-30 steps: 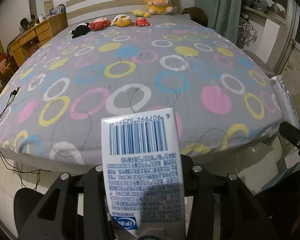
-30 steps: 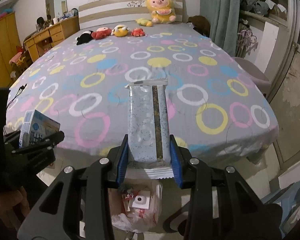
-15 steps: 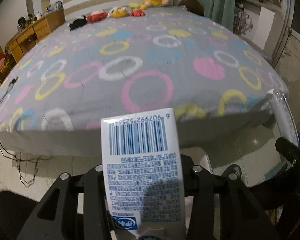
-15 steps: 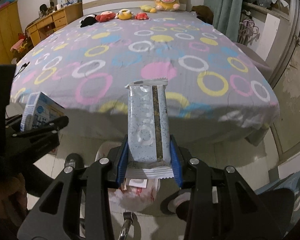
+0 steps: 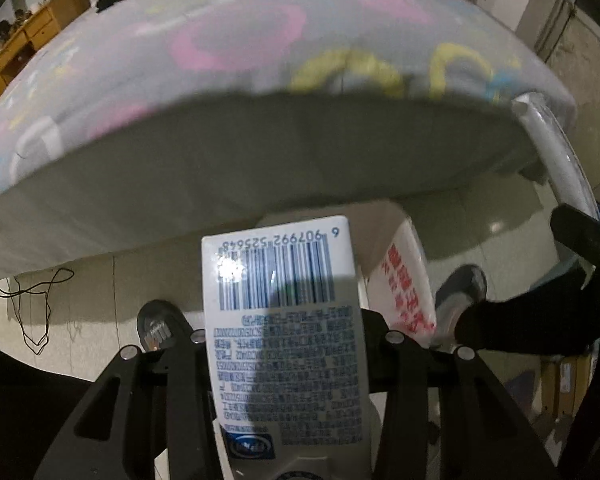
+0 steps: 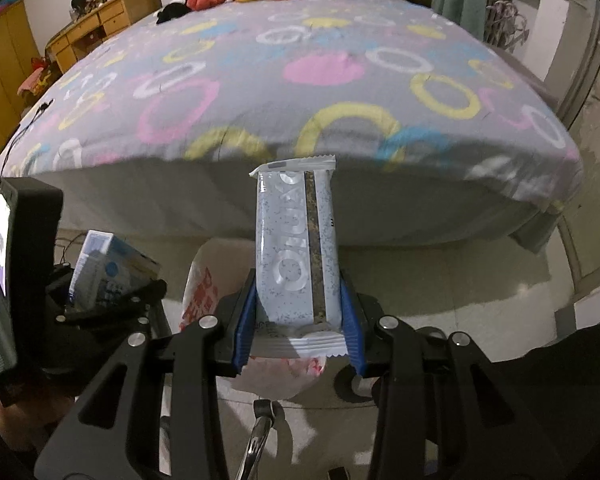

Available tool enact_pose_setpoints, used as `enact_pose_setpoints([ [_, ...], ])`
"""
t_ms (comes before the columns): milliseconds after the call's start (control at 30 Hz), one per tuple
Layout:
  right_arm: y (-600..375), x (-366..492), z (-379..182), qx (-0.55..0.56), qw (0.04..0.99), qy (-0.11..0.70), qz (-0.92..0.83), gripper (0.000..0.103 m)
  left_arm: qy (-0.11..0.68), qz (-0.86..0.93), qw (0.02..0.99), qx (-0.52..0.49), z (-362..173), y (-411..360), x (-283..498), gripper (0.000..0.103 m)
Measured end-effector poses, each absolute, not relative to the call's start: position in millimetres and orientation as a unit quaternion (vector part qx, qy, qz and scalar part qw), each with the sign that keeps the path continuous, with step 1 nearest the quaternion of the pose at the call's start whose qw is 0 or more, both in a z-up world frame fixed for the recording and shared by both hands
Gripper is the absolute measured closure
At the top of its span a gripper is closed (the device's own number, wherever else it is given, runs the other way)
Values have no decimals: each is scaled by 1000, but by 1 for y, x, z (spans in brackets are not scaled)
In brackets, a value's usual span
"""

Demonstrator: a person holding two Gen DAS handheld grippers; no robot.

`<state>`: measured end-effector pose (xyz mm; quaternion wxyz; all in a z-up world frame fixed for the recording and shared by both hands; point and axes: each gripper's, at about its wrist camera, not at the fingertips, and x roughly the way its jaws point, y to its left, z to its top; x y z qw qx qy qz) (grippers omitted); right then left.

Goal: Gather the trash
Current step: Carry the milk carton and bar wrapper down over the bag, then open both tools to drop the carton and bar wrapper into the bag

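Showing barcode 6 907992 525648, a carton (image 5: 284,344) sits clamped in left tongs (image 5: 284,360).

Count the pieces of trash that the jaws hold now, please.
2. A white milk carton with a blue barcode sits in the left gripper; a pale blue speckled snack wrapper sits in the right gripper. Nothing else is held.

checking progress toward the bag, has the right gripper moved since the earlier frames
Yes. The right gripper, shut on the snack wrapper, has come down: the bed edge has risen in its view, and the trash bag shows beneath it.
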<state>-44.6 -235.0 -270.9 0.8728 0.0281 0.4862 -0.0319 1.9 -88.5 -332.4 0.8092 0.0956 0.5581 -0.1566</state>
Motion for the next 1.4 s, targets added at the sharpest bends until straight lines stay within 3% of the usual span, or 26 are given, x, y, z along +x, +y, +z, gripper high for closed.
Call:
enact_pose_setpoints([
  [333,-230,-30,-324,34,846,531,-23,66,592,-146,788,84,-355,-91,13,61],
  [1133,-241,11,-393,60,785,616,-14,65,679,-148,713,94,-421,-108,22,61],
  [1167,-244,10,-397,67,780,623,-14,63,683,-145,710,91,-423,-107,22,60],
  [1233,-243,9,-399,65,775,628,-24,50,693,-135,703,84,-429,-103,24,53],
  [1267,-246,9,-400,60,776,626,-37,38,694,-126,703,86,-431,-101,26,41],
  [1333,-252,8,-401,80,775,625,-42,28,692,-102,709,88,-432,-92,28,19],
  [1367,-255,7,-399,100,774,624,-39,21,693,-101,709,81,-431,-91,29,12],
  [1400,-256,6,-397,108,775,622,-37,20,695,-101,708,69,-431,-88,30,11],
])
